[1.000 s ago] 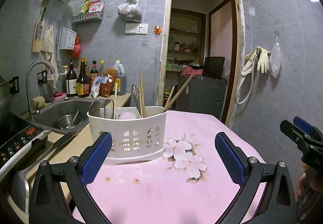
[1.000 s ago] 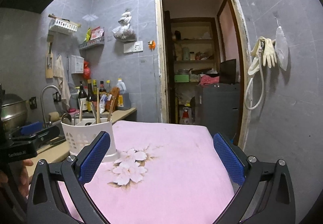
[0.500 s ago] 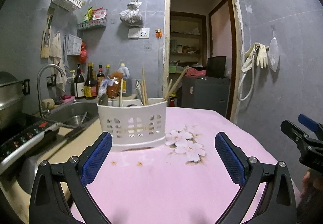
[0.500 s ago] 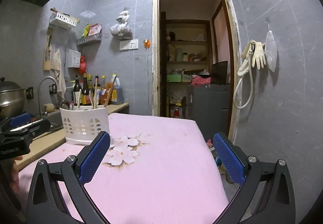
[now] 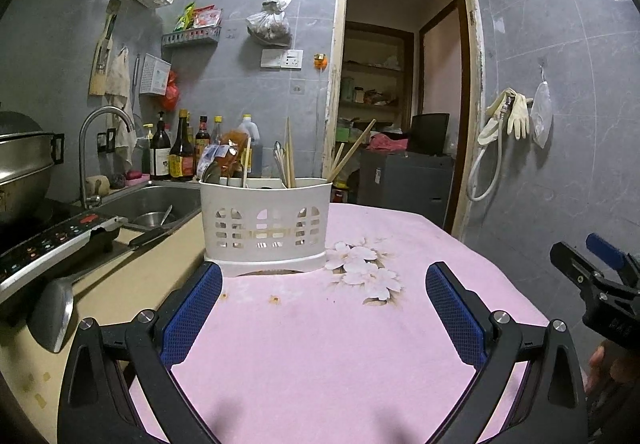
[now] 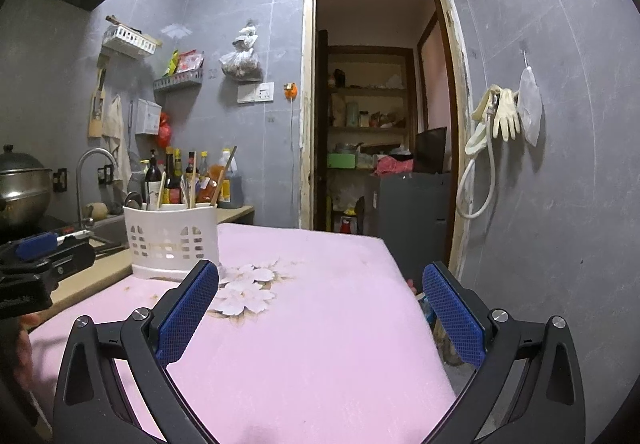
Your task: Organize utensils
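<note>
Looks like the very start or the very end of the sorting, with nothing in either grip. Left hand-held gripper [image 5: 323, 308] spread wide over the pink flowered cloth [image 5: 320, 344], blue pads well apart and empty. Right hand-held gripper [image 6: 320, 310] likewise gaping, carrying nothing, low over the same cloth further right.

White slotted utensil caddy [image 5: 264, 226] upright at the far left edge of the cloth, just beside the bare tan worktop [image 5: 132, 284]. Holds wooden chopsticks [image 5: 290, 154] standing or leaning, some tilted right, plus a metal spoon [image 5: 210, 172] at its left end. Cannot tell which compartment holds which.

Loose pieces outside the caddy: a metal ladle [image 5: 52, 318] flat on the worktop at near left, and a dark-handled knife [image 5: 150, 238] near the sink [image 5: 160, 200].

Probable next move: pick one of these strays, most likely with the left side, being closer. Calls for lowering over the slim handle, closing across it, then lifting clear and dropping it upright into the caddy without knocking the leaning chopsticks.
</note>
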A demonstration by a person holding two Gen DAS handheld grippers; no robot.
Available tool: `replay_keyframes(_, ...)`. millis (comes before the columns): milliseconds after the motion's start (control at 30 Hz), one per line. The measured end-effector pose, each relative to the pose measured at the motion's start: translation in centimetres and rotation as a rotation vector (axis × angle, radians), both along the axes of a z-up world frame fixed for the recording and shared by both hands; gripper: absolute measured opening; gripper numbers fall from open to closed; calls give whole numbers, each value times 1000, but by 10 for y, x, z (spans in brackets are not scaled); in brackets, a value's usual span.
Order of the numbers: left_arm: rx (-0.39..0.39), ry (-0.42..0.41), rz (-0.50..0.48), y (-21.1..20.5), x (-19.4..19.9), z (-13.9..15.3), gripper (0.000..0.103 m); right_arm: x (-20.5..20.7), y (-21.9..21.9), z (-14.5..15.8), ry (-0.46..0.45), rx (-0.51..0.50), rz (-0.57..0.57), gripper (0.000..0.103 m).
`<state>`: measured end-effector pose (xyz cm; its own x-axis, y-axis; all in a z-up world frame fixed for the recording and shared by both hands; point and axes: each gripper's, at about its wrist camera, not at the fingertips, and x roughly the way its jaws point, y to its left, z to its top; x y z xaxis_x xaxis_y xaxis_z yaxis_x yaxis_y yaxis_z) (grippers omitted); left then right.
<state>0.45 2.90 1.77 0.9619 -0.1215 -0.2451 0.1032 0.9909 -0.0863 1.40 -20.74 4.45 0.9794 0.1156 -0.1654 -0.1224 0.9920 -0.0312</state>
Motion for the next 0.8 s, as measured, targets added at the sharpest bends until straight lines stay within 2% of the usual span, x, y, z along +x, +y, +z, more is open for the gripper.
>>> replay_keyframes(800, -7, 6, 5, 2, -2, -2, 100, -1, -5, -4, 19, 16, -11, 103)
